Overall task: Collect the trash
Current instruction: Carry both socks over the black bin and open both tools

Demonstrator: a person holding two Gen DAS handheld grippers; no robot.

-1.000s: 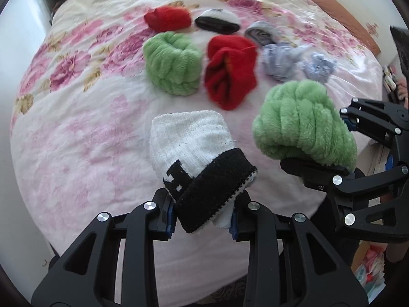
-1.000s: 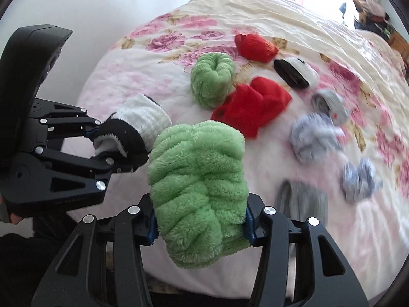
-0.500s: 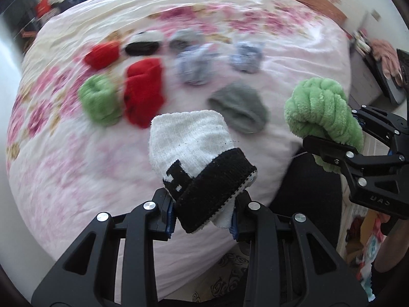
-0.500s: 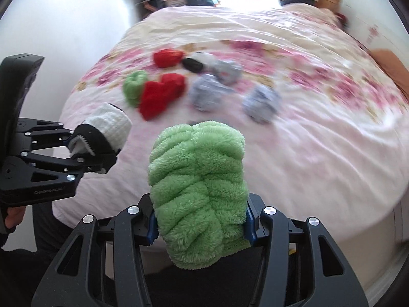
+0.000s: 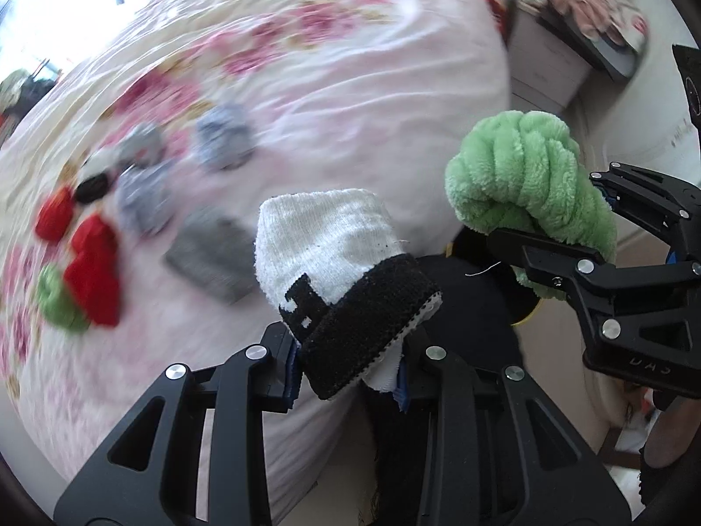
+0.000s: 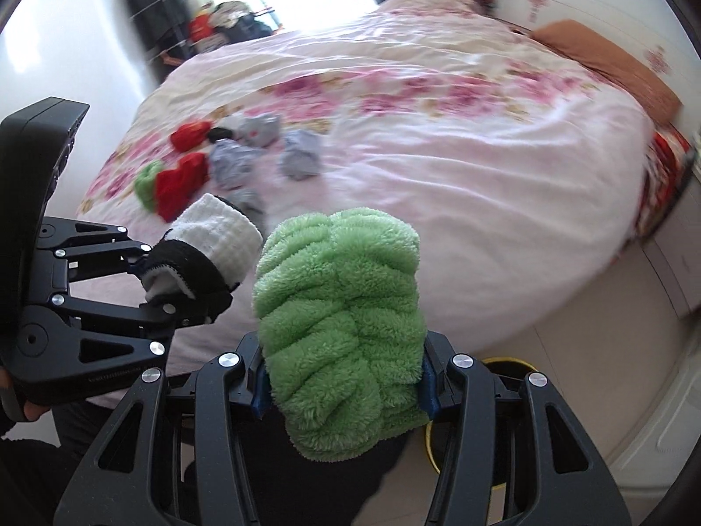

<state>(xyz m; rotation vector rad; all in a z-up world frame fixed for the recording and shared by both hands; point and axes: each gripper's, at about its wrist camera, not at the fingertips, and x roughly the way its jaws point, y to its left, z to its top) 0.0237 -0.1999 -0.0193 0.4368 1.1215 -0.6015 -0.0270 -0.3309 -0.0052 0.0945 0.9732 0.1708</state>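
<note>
Left tongs (image 5: 346, 372): clamped on a rolled white sock with a black knit cuff (image 5: 337, 271); grip sits low on the cuff, white body stands free above the fingers. Held in the air, off the near edge of the bed (image 6: 460, 201).

Right tongs (image 6: 341, 390): clamped on a rolled fluffy green fleece sock (image 6: 339, 328), both pads buried in the pile. Also airborne, just beside the left load; the two bundles are near each other but apart.

Below the right tongs, partly hidden by the green roll: a yellow round rim (image 6: 512, 366) on the pale floor, probably the bin. Judgement only; most of it is covered.

Remaining on the bed, toward its far-left corner: red socks (image 6: 182, 184), one green roll (image 6: 144, 184), grey-blue balled socks (image 6: 298, 158), a flat grey sock (image 5: 210, 254), one black-and-white roll (image 6: 219, 133). Blurred in both views.

Risks:
- Green fleece is soft and compressible; pads grip pile, not core. It may slip early and land on the floor beside the bin.
- Bin opening is hidden under the load, so release is aimed half blind.
- White sock, held by cuff only, could unroll and snag on a finger at release.
- Tongs close together; they may knock while both reach the rim.
</note>
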